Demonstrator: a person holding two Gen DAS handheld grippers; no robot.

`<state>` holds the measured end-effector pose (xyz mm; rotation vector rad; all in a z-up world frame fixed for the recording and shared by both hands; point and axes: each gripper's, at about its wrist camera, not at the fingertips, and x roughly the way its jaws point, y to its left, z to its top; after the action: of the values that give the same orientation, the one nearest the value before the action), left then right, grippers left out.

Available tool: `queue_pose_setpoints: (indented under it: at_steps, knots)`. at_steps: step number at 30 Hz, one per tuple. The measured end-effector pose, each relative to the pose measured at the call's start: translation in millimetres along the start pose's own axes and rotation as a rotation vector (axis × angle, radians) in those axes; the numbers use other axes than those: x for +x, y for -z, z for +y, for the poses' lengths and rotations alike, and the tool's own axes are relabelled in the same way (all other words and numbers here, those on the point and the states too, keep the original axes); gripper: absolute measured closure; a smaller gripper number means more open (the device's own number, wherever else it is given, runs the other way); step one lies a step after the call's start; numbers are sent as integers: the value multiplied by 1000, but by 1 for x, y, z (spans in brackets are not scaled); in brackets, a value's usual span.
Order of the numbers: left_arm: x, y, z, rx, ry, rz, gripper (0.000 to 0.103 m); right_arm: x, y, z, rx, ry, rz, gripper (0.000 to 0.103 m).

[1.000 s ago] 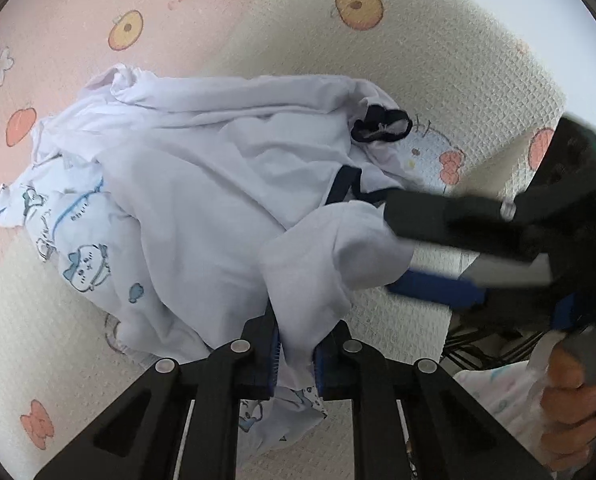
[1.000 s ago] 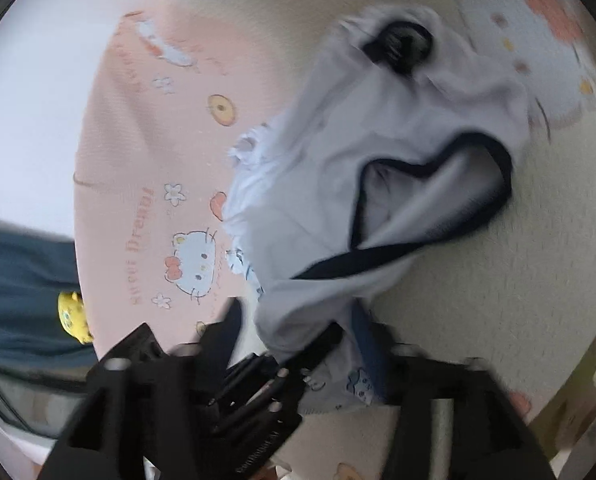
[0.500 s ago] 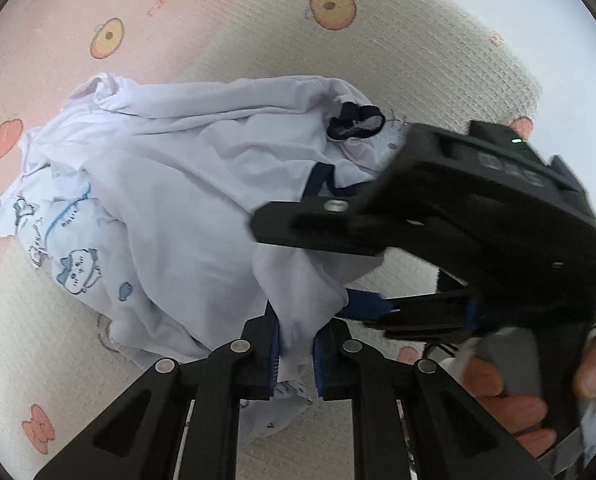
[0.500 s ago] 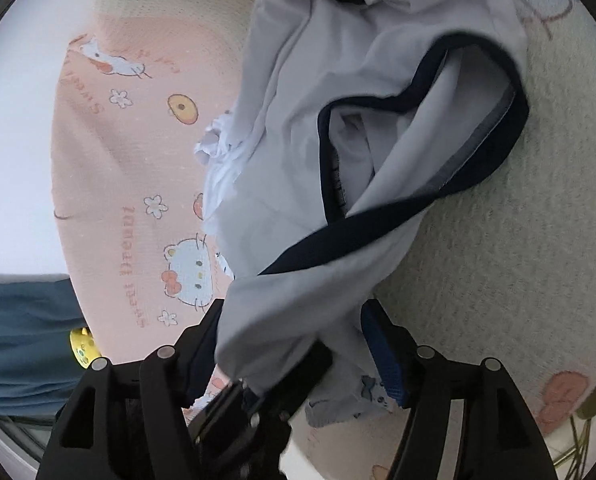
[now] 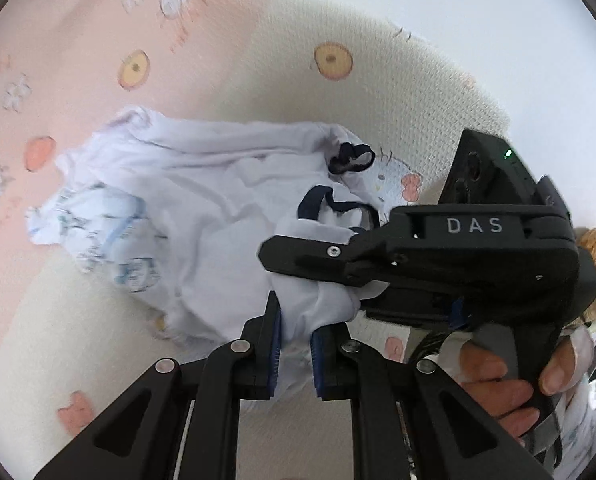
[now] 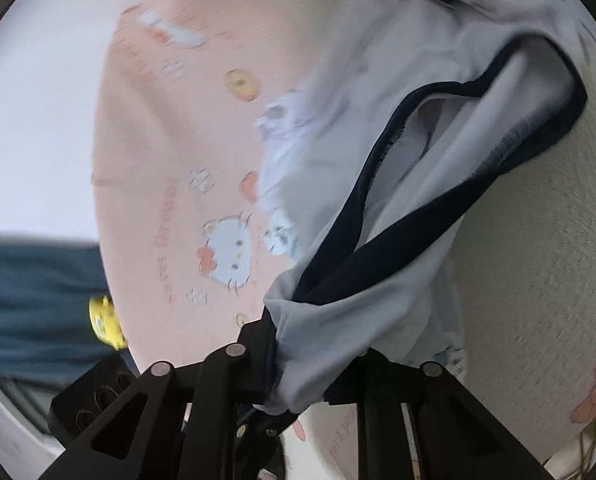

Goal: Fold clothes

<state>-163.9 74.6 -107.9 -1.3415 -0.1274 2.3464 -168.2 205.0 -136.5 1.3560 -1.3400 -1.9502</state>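
**White garment gripped by both grippers above the patterned mat**

A white garment [image 5: 202, 216] with navy trim is seen lying crumpled on a mat [image 5: 258, 72] printed in pink and cream with cartoon cats, flowers and round orange motifs. Most of the cloth is spread across the boundary between the pink and cream areas, while 1 corner is drawn toward the cameras.

In the left wrist view, the left gripper [image 5: 294, 344] is closed on a bunched fold of the white cloth, which is pinched between its 2 blue-padded fingers [image 5: 273, 354]. Just beside it, to the right, the right gripper [image 5: 310, 268] is seen side-on, marked "DAS", with a green light lit on its body. Its fingers are pressed on the same bunch of fabric, and it is held by a hand [image 5: 502, 384] at the lower right edge.

In the right wrist view, the right gripper [image 6: 310, 376] is shown clamped on a gathered edge of the garment [image 6: 378, 292], which is stretched upward and away from it. The navy-trimmed neckline [image 6: 438, 216] is pulled open into a long loop above the fingers. A second, blue-printed piece of clothing [image 5: 102, 232] is partly covered by the white garment on the pink side. A small yellow object [image 6: 106, 322] is seen beyond the mat's edge, against a dark teal surface; what it is cannot be told.
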Motion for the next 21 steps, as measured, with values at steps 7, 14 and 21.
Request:
queue_pose_setpoints:
  at_steps: [7, 14, 21]
  knots:
    - [-40, 27, 16, -67, -2, -28, 93, 3, 27, 56, -204, -19, 43, 93]
    - [-52, 49, 37, -149, 18, -12, 93, 13, 46, 64, -251, 17, 110, 93]
    - [-40, 63, 67, -297, 32, 59, 91, 18, 48, 54, -314, 216, 149, 78]
